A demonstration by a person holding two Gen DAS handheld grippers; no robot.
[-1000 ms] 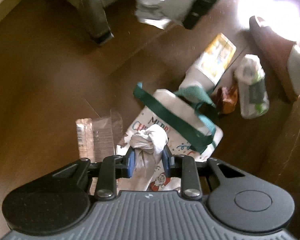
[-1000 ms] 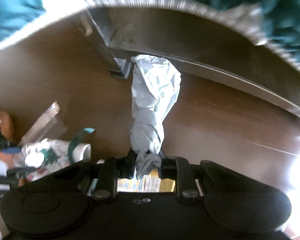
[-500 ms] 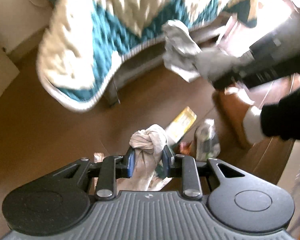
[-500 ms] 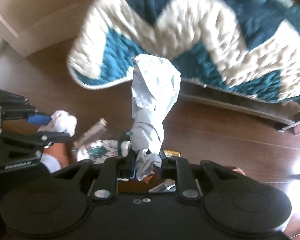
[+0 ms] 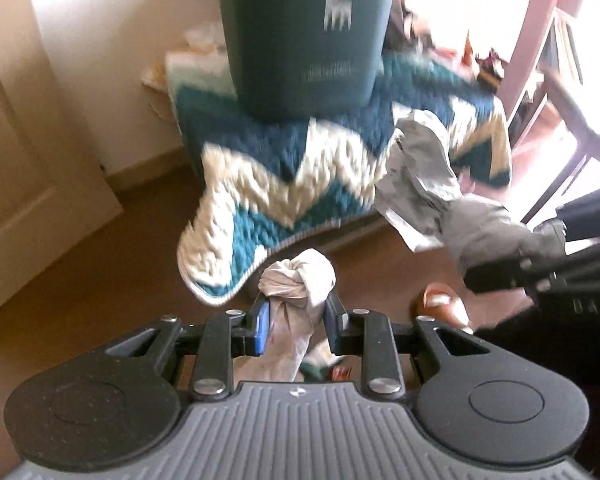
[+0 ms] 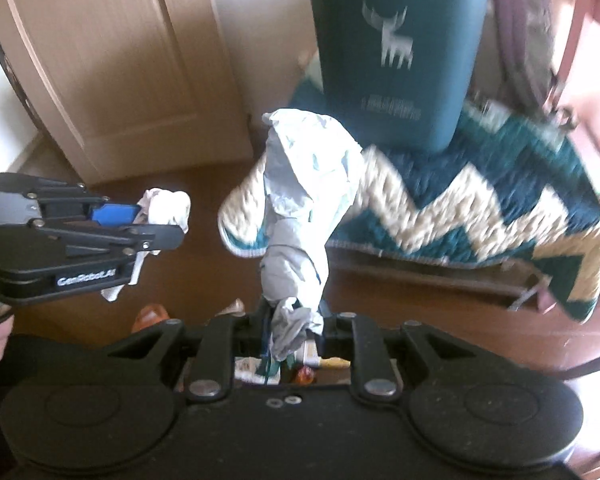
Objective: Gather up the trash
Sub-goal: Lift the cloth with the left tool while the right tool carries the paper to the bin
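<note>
The left tongs (image 5: 296,322) are pinching a knotted white wad of tissue (image 5: 300,280) low in the centre of the left wrist view, its tail hanging down between the blue-lined fingers (image 5: 262,326). The right tongs (image 6: 294,320) are gripping a long crumpled grey paper wad (image 6: 304,200) by its lower end, so that it is standing up through the middle of the right wrist view. Each tool is showing in the other's camera: the right tongs (image 5: 512,272) are reaching in from the right edge with the grey paper (image 5: 424,184) pointing to the upper left, and the left tongs (image 6: 140,216) are coming in from the left edge with the white wad (image 6: 166,208) at their tip. Beneath both, a dark brown wooden floor (image 5: 100,272) is spreading out, with small bits of litter (image 6: 304,372) peeking through the gaps just under the right tongs. Further out, a teal and cream zigzag blanket (image 5: 284,184) is draping over a bed edge across the centre, blurred. A dark teal bin (image 5: 304,32) with a pale deer mark is sitting on the blanket at the top of the frame. A cream panelled door (image 6: 112,60) is filling the upper left, and a pink frame (image 5: 540,20) beside bright window light is taking up the upper right. An orange-brown shoe (image 5: 440,308) is showing on the floor at lower right.
</note>
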